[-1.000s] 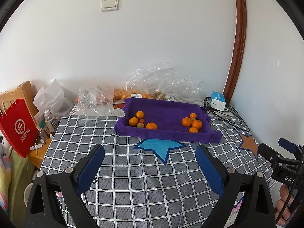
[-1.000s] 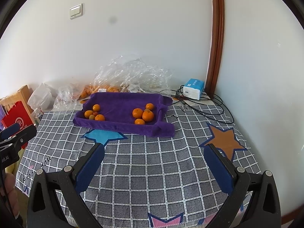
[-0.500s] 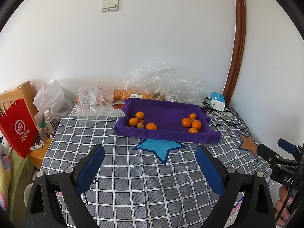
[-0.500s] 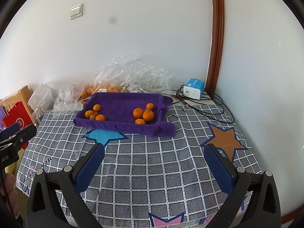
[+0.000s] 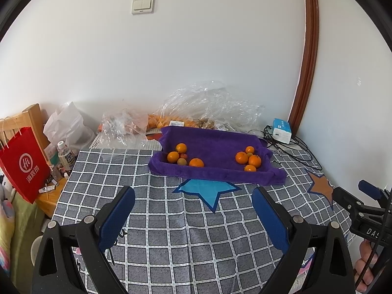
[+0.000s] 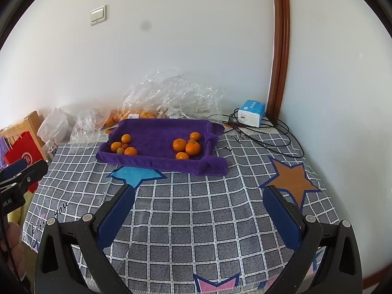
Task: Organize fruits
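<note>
While both claws (image 5: 193,196) (image 6: 198,196) gape wide and empty, a checked tablecloth (image 5: 171,225) meets white walls (image 5: 196,61).

Checked tablecloth (image 5: 171,220) with a blue star (image 5: 208,189) and an orange star (image 6: 290,180). Behind the blue star: crumpled clear plastic bags (image 5: 210,105). Right of them: blue-white box (image 5: 282,127), black cables (image 6: 267,136). Far left: red paper bag (image 5: 23,164), 1 water bottle (image 5: 65,155). Wall switch (image 5: 143,5) above.
</note>
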Demonstrator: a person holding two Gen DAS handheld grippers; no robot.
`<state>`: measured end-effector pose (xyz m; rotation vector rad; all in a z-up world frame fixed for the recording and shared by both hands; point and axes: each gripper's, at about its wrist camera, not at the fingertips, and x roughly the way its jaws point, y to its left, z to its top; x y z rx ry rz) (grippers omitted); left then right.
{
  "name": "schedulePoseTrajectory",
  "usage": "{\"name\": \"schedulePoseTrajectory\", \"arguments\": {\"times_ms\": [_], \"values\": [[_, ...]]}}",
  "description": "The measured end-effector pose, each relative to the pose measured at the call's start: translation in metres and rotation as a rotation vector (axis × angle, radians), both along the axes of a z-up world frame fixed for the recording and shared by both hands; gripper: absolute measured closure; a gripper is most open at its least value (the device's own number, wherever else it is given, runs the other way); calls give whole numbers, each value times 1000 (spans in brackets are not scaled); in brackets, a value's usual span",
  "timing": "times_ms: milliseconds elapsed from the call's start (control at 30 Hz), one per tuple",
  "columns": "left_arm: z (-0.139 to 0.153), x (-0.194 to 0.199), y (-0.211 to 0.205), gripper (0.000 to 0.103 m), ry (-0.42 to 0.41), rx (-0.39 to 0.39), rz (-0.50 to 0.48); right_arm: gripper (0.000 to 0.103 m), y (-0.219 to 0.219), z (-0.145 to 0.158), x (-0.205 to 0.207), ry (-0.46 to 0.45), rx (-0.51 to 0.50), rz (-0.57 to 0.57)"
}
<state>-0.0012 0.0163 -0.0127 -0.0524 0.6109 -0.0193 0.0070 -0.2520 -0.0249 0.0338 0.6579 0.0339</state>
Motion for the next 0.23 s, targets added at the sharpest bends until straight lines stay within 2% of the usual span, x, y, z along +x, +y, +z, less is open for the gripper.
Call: {"name": "schedulePoseTrajectory", "arguments": {"times_ms": [233], "values": [[0,0,-2,6,-7,19,6,0,0,-1,0,0,0,1]]}}
